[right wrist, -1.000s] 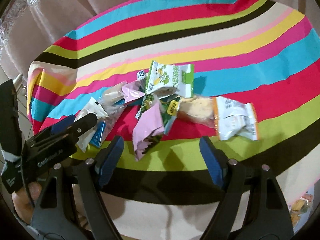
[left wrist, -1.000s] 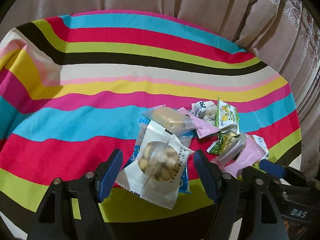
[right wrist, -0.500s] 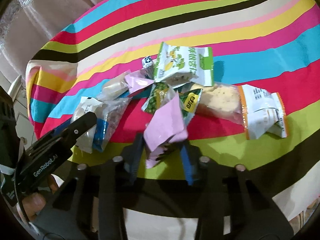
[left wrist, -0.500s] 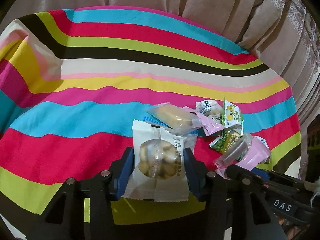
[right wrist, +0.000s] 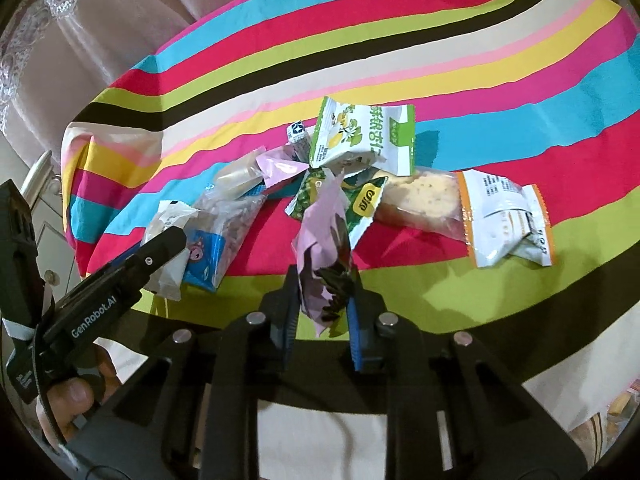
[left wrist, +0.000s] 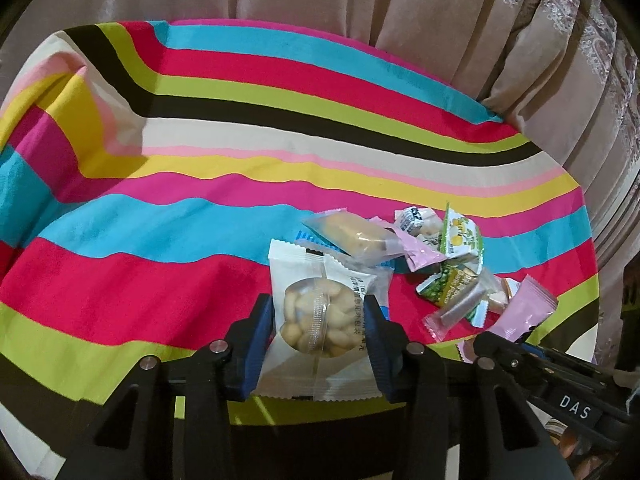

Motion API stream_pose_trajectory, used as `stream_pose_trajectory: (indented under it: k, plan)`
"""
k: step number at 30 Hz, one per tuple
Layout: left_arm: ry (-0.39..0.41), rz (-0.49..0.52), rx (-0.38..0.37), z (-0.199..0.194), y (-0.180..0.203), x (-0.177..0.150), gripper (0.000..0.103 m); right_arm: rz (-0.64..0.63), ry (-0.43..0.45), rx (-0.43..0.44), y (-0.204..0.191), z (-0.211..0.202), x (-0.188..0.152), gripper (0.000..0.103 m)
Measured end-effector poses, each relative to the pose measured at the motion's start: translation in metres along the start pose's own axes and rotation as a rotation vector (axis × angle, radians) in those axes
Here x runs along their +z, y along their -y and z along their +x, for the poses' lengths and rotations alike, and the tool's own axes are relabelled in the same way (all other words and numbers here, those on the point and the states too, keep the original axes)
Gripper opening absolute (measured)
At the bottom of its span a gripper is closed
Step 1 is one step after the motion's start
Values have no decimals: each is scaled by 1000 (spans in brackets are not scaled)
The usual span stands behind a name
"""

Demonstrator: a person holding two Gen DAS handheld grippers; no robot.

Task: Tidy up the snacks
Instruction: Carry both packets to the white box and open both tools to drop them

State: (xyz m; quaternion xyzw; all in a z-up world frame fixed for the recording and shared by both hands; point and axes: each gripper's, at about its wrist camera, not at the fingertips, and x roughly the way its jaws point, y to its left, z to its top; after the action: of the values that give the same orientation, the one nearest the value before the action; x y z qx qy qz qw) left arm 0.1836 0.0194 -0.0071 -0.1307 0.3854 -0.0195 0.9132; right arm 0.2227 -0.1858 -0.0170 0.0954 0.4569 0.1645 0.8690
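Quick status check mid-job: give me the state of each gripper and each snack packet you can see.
left gripper: jaws shut on the white biscuit packet
right gripper: jaws shut on the pink packet, crumpled
green-and-white packet: loose, on top of the pile
orange-edged white packet: lying on the striped cloth, crumpled
clear cake packet: lying on cloth, sealed

Both sets of jaws have closed: left on the nut packet (left wrist: 320,312), right on the pink packet (right wrist: 324,248).
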Motion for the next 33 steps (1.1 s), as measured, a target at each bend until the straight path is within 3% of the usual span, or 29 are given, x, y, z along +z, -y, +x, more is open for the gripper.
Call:
stream_pose_trajectory:
  k: [16,33]
  plan:
    - [30,-10,-28,-41,29,-16,45,4,35,-5,10,-46,-15,24]
    - [-8,71,-155,-54,102,-31,45,44,55,-34,52,-95,-34,24]
